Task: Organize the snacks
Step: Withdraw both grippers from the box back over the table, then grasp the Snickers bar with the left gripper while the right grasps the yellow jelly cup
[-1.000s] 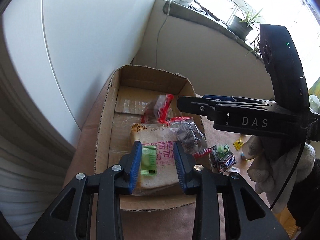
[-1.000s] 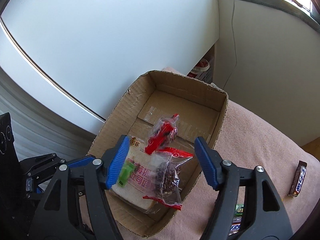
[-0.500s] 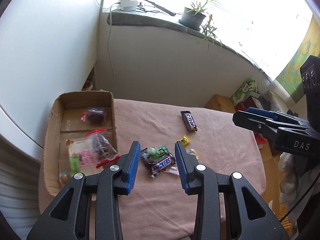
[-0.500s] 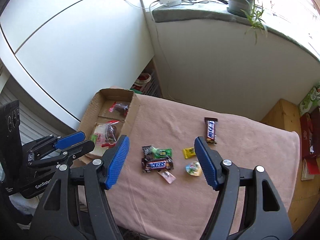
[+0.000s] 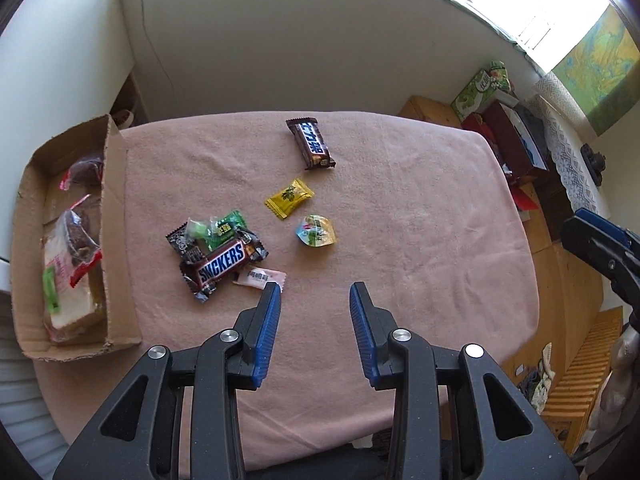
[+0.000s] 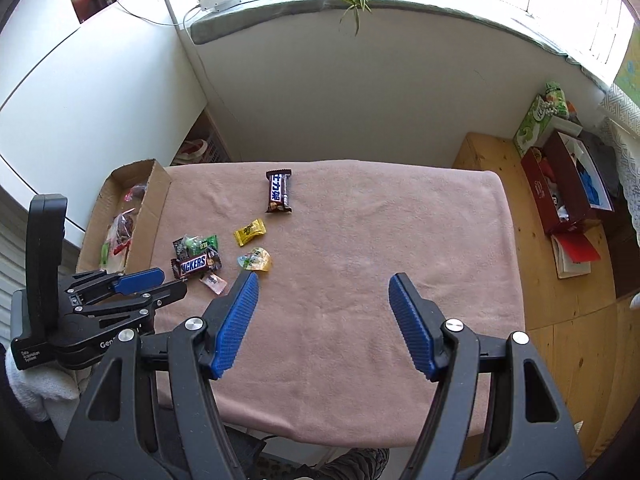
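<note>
Both grippers hang above a table covered with a pink cloth (image 5: pixel 420 208), and both are empty. The left gripper (image 5: pixel 315 292) has its jaws a little apart with nothing between them; only the bare cloth shows in the gap. The right gripper (image 6: pixel 324 284) has its jaws spread wider, also released, over an empty part of the cloth near the front edge.

The snacks lie on the left half of the table. A small pile is there: a Snickers bar (image 5: pixel 222 266) lies on top of dark wrappers, with a green candy packet (image 5: pixel 224 229) touching it on the far side. A pink wrapped sweet (image 5: pixel 260 278) lies just beside the bar, very near the left finger of the left gripper. A little further to the right are a yellow candy (image 5: pixel 289 197) and a jelly cup (image 5: pixel 316 231), near each other but apart. A dark chocolate bar (image 5: pixel 312 144) with a blue label lies alone toward the far edge.

At the left end of the table stands an open cardboard box (image 5: pixel 116 248). Inside it there is a wrapped slice of bread (image 5: pixel 66 292), and on it a clear bag with red ends and dark pieces (image 5: pixel 78 240). A second such bag (image 5: pixel 84 170) lies at the far end of the box.
</note>
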A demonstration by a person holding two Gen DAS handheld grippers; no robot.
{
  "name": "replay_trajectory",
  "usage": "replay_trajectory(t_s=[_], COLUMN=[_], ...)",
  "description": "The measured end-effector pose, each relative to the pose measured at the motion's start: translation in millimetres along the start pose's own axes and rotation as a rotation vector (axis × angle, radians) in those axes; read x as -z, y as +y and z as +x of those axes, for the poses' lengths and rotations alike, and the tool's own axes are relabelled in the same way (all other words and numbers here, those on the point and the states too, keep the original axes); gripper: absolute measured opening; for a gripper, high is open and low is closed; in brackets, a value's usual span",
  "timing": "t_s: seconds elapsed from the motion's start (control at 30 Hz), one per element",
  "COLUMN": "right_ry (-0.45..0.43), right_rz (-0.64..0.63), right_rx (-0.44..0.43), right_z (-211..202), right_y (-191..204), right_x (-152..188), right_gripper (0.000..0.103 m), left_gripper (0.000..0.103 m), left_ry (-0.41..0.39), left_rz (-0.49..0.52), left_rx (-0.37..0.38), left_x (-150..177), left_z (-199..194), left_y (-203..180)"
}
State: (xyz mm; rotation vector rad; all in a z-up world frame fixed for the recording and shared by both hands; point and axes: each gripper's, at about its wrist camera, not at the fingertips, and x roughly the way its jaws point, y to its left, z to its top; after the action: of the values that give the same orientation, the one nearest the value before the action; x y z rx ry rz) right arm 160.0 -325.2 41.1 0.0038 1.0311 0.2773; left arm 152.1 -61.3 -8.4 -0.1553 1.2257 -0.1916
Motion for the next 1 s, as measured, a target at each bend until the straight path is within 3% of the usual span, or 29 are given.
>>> replay_trajectory(t_s=[0.2, 0.4, 0.67, 1.0], right_ry=[-0.006, -0.025, -0.020, 0.020], right_rz=[0.040, 0.026, 0.002, -0.044], right_rx=[-0.002, -0.001, -0.014, -0.025], right_z=[-4.8, -8.9, -5.1, 18.7], right_y=[-21.0, -25.5, -22.0, -5.5], right_x=[15.8, 13.9, 11.5, 6.7], right_gripper=[0.070, 0.070, 0.070, 0.070], left_gripper=[0.034, 0.034, 0.034, 0.034], left_ry=[-0.025, 0.022, 0.002, 0.005], left_rz=[0.044, -0.020, -0.017, -0.093], left_rx=[-0.029, -0.041, -0.051, -0.047], left_x=[0.4, 7.1, 7.9, 18.4], left_z=[9.4, 20.4, 16.6, 20.8], left_y=[-20.4, -17.0, -19.0, 5.6])
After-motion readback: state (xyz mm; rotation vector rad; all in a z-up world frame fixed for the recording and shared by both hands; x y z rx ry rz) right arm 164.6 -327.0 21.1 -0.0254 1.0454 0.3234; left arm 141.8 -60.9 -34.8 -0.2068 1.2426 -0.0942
